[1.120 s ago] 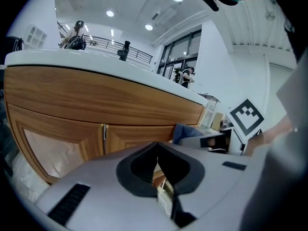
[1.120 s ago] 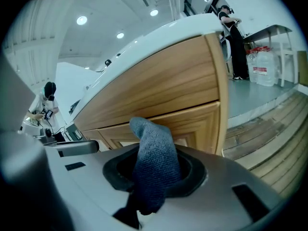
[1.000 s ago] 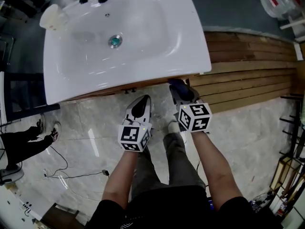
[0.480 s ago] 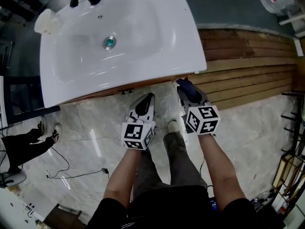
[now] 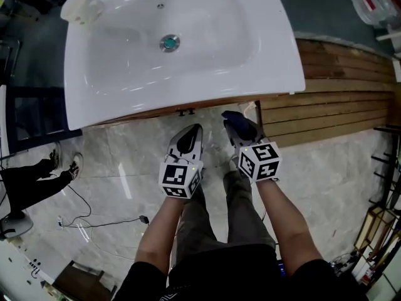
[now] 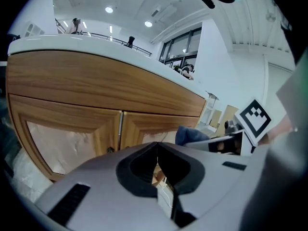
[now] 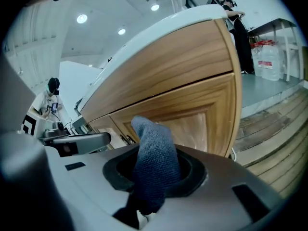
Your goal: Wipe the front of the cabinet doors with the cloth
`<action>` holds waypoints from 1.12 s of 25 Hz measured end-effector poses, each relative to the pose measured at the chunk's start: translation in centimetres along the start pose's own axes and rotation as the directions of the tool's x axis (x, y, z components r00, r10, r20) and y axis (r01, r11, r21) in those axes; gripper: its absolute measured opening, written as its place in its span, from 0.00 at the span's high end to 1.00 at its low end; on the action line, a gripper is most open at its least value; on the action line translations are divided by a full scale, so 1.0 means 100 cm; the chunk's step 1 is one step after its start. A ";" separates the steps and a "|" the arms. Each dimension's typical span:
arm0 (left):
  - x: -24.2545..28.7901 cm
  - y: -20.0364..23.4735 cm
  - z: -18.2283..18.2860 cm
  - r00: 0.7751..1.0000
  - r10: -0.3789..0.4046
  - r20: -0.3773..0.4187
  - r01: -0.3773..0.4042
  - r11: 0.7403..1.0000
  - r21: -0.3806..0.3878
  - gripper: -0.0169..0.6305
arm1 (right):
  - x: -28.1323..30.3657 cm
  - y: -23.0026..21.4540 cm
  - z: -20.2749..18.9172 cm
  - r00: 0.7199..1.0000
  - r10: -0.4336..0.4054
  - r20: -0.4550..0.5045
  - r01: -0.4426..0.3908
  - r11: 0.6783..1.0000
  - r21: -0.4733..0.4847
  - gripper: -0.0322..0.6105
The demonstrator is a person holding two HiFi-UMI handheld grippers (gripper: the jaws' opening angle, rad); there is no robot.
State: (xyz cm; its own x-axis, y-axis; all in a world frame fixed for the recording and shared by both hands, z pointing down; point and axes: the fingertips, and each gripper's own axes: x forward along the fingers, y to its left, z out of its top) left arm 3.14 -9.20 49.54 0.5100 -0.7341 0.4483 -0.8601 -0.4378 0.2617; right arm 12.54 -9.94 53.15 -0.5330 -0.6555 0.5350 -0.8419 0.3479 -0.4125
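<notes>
Blue cloth (image 7: 153, 160) was clamped in the right gripper (image 5: 243, 132), with its free end standing up in front of the right-hand cabinet door (image 7: 202, 117); contact with the panel could not be judged. Left gripper (image 5: 186, 140) was just beside the right one, jaws pressed together with nothing between them. It faced the door seam (image 6: 120, 129) under the white sink (image 5: 100, 99).

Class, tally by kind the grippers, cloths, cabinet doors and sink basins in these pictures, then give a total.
Grippers: 2 (left gripper, right gripper)
Cloth: 1
Cabinet doors: 2
Sink basin: 1
Total: 6
</notes>
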 end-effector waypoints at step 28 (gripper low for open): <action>-0.035 0.077 -0.016 0.998 0.068 -0.004 -0.068 0.998 -0.015 0.96 | 0.085 0.060 -0.015 0.997 0.064 -0.037 -0.065 0.997 -0.034 0.78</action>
State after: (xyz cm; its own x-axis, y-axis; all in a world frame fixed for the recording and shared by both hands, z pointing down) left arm -5.26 -9.18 51.34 0.4502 -0.7601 0.4685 -0.8929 -0.3787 0.2436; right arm 2.86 -12.40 56.34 -0.5887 -0.6067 0.5341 -0.8076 0.4128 -0.4211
